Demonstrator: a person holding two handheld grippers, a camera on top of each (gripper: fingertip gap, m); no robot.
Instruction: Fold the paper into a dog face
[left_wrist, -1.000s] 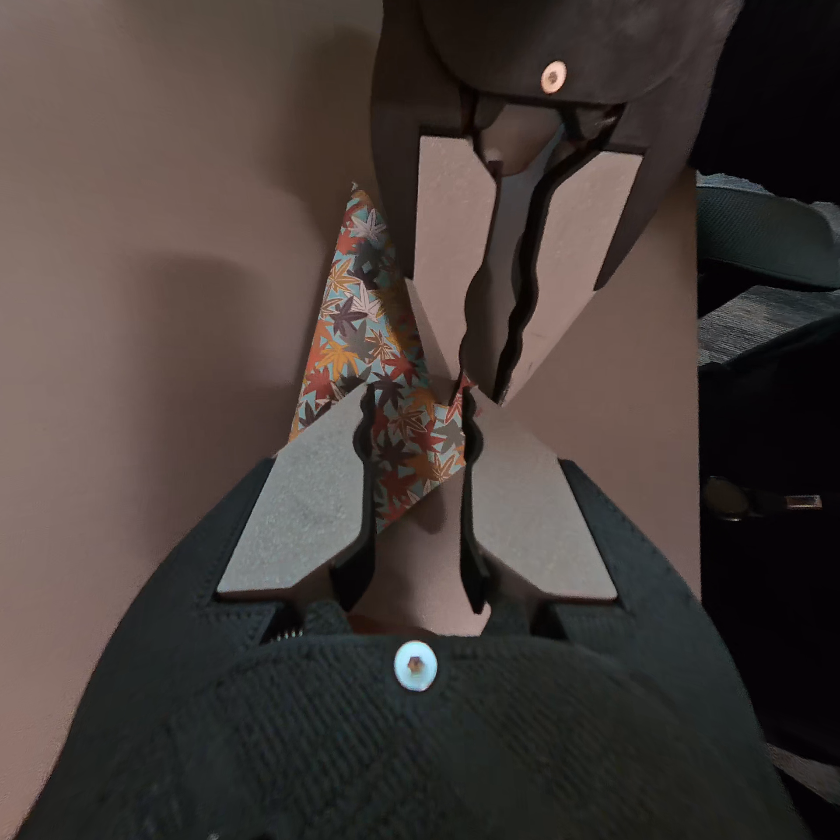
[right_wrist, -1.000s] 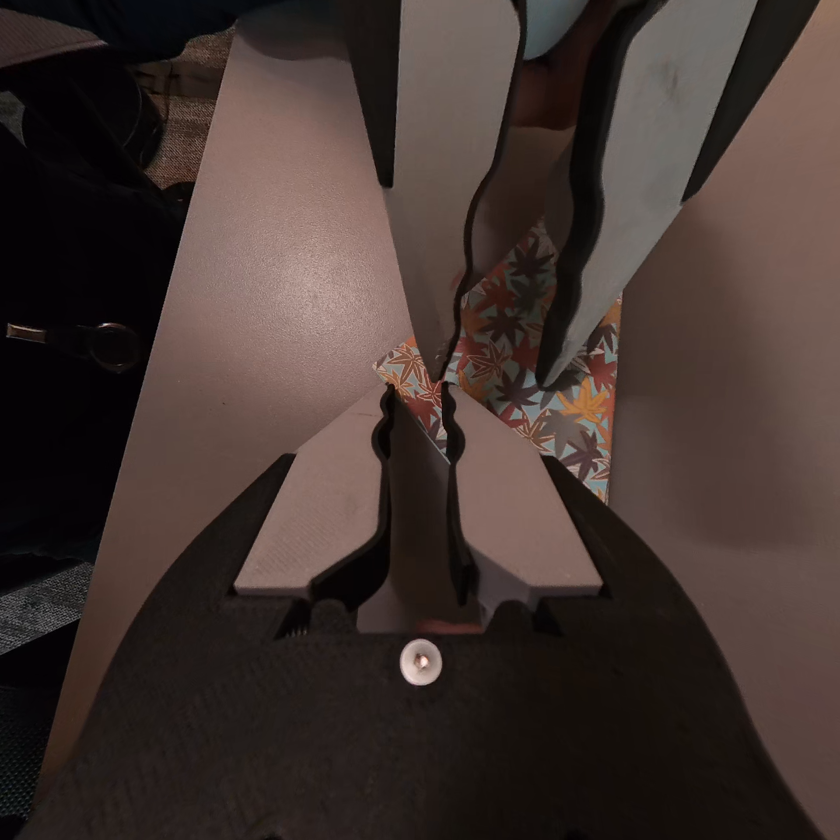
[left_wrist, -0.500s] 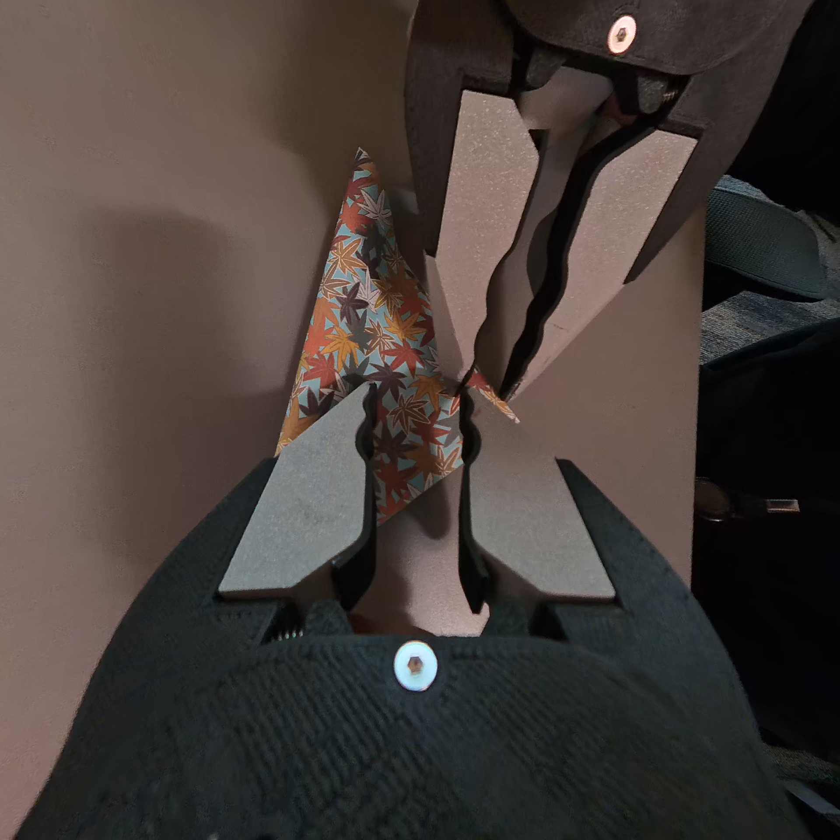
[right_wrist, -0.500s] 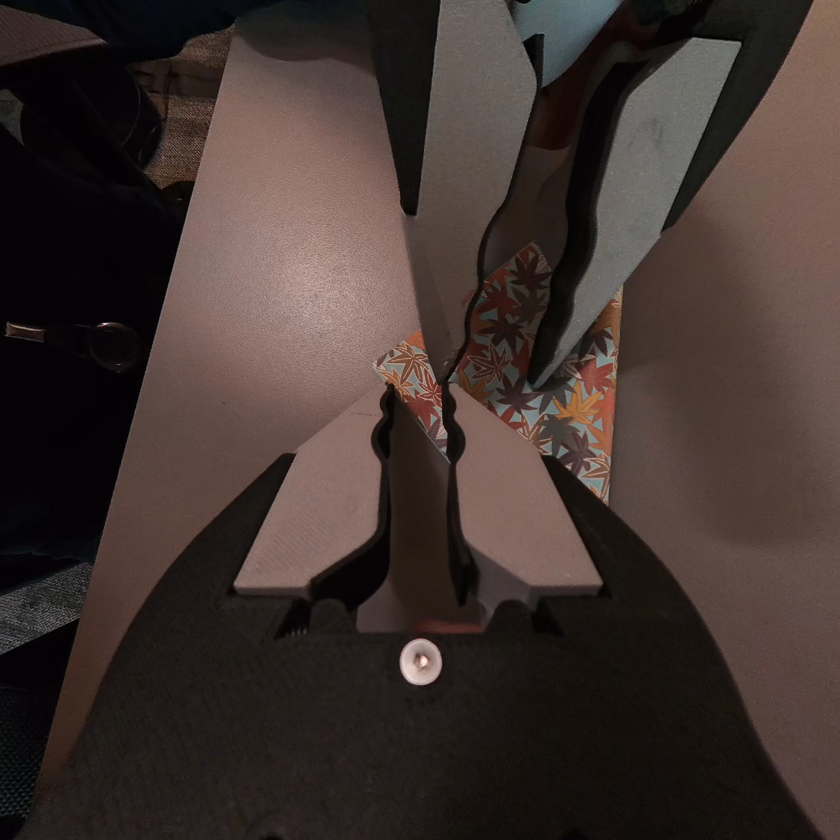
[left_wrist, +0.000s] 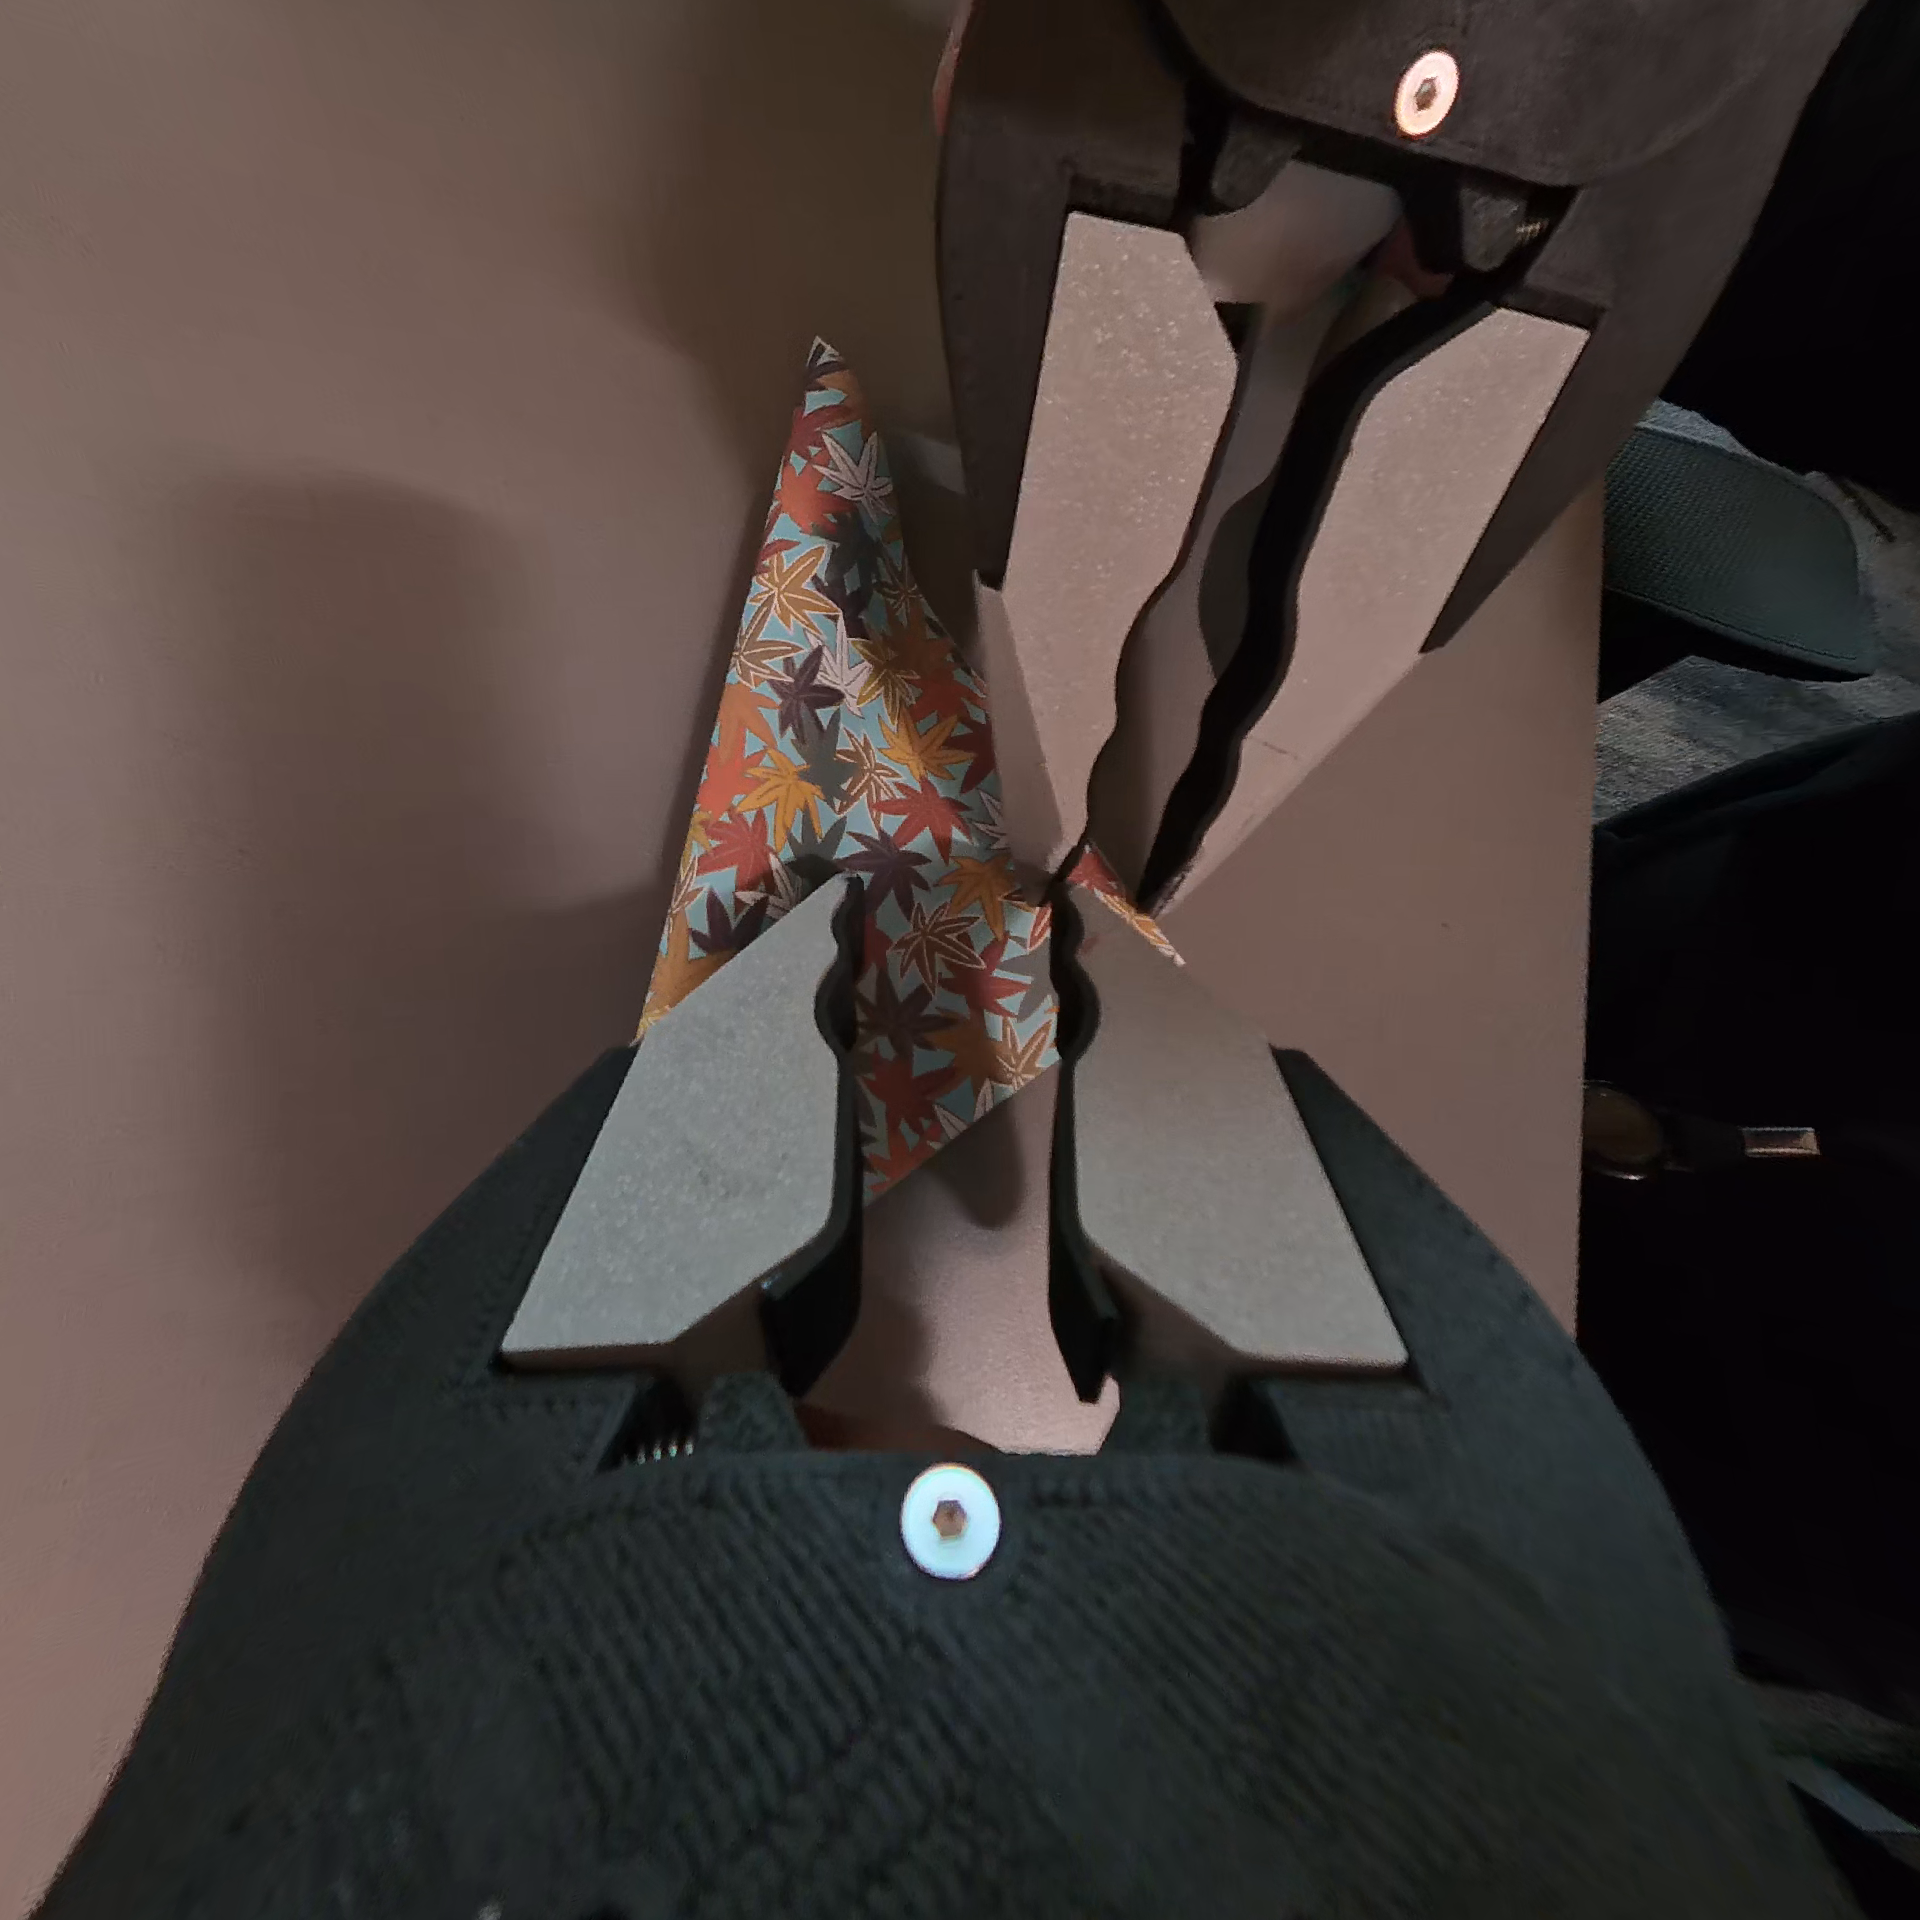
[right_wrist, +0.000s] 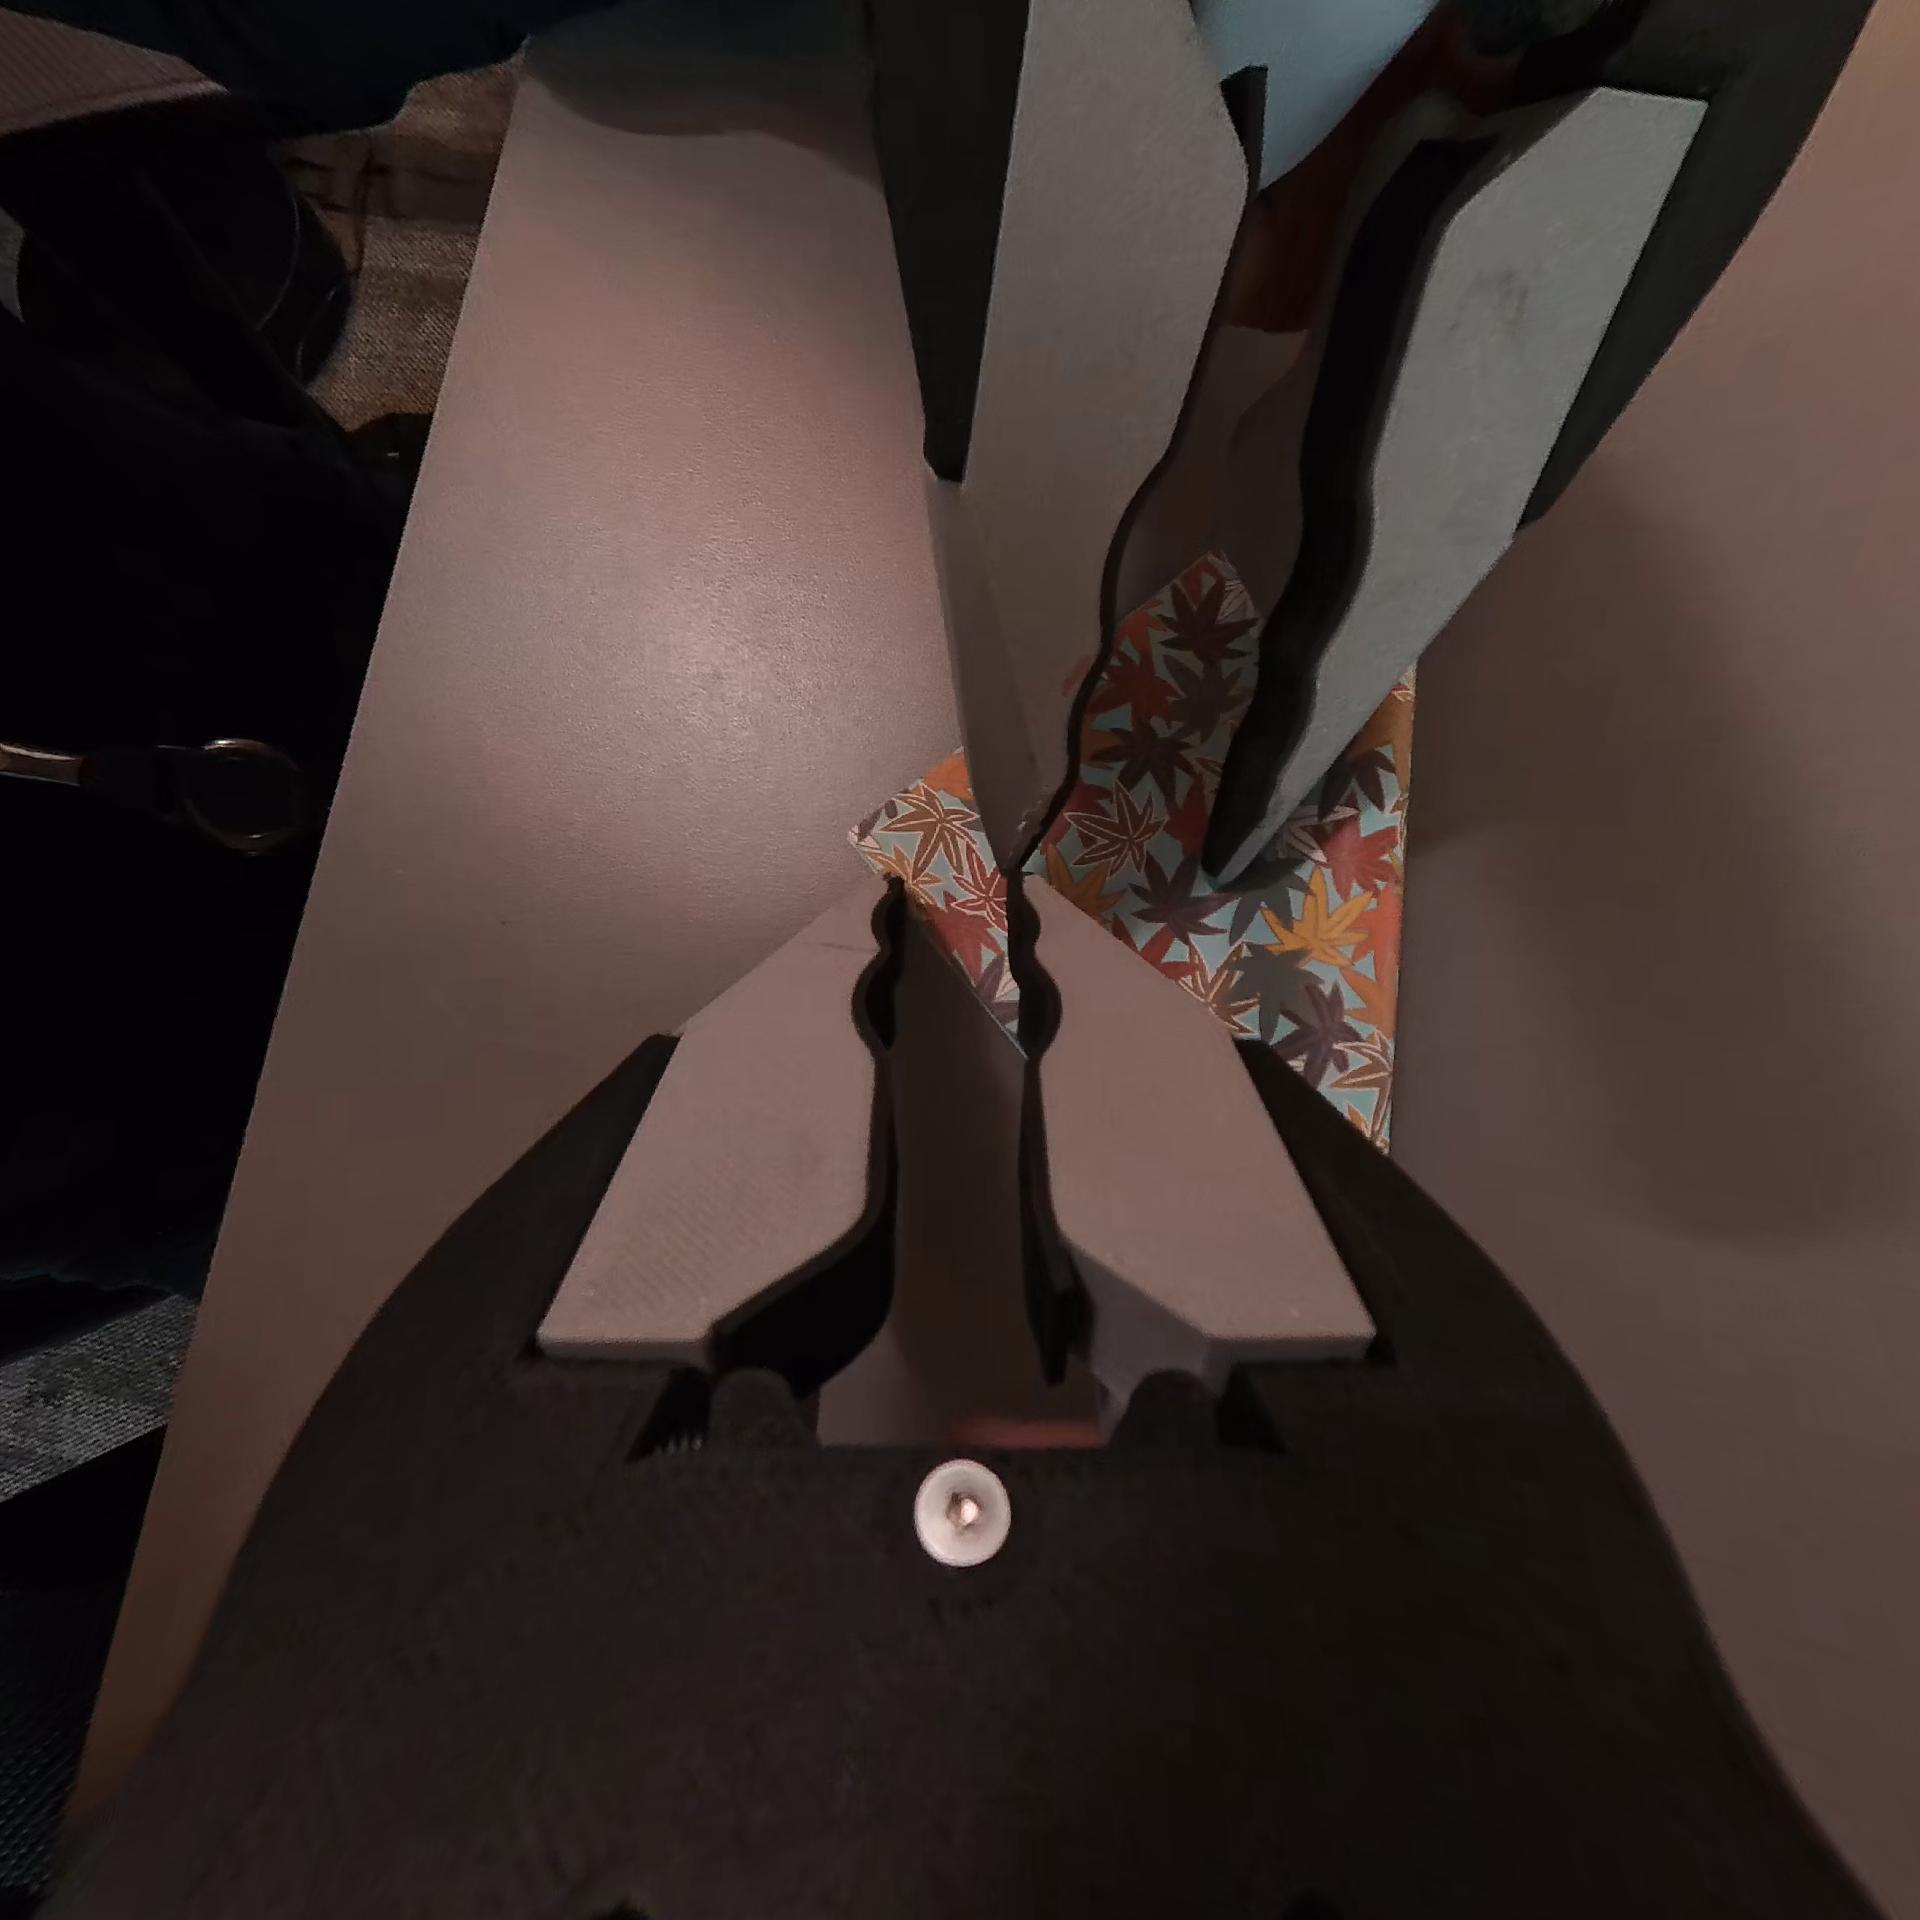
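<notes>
Leaf-patterned paper (left_wrist: 831, 790) on plain table (left_wrist: 312, 623)

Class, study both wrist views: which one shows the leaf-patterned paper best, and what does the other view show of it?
The left wrist view shows the paper best: a long pointed triangle on the table, its far tip in sight. In the right wrist view the paper is mostly hidden behind the left gripper and the right gripper.

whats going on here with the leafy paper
A person works two handheld tools over a leaf-patterned paper folded into a triangle on a table. The left tool is open, its fingers straddling the paper. The right tool is open too, at one corner. Neither grips it.
</notes>
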